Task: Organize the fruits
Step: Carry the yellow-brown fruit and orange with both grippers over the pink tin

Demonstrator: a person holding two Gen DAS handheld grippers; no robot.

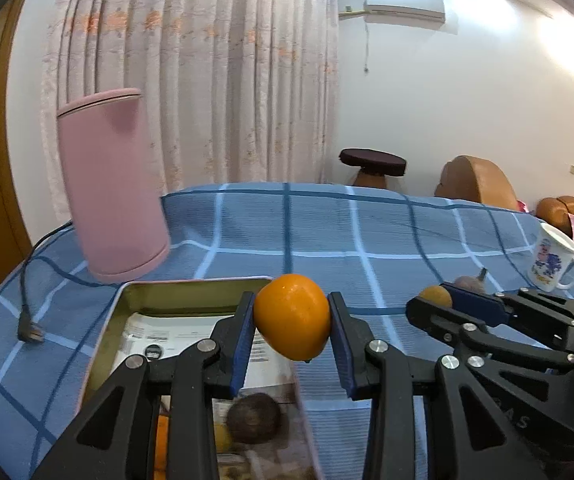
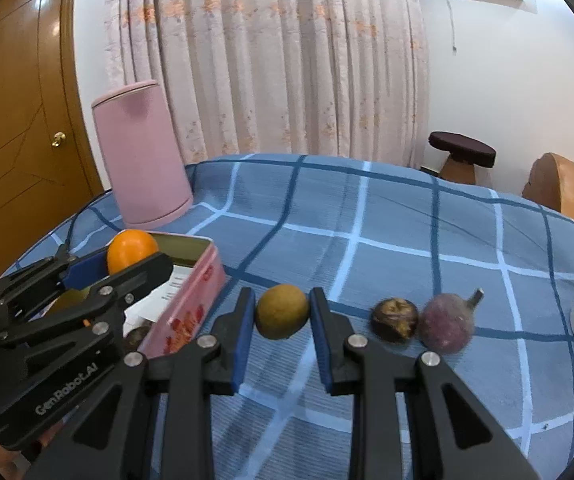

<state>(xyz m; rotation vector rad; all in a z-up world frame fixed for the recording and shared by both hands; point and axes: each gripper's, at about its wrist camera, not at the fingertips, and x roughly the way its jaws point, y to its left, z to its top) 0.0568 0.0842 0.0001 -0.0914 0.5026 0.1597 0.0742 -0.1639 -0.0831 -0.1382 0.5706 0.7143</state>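
Note:
My left gripper [image 1: 291, 320] is shut on an orange [image 1: 291, 317] and holds it above the right rim of a pink tin box [image 1: 191, 286]. The box holds papers and a dark round fruit [image 1: 253, 418]. In the right wrist view the orange [image 2: 131, 250] sits in the left gripper over the box [image 2: 191, 300]. My right gripper [image 2: 283, 316] is shut on a yellow-brown fruit [image 2: 282, 311] at the tablecloth. A dark wrinkled fruit [image 2: 394, 319] and a purple fruit with a stem [image 2: 447, 324] lie on the cloth to the right.
A pink cylindrical appliance [image 1: 113, 188] stands behind the box, its black cord and plug [image 1: 29, 332] trailing left. A white printed mug [image 1: 553, 260] stands at the right. The table has a blue checked cloth [image 2: 407, 240]. Curtains, chairs and a wooden door lie beyond.

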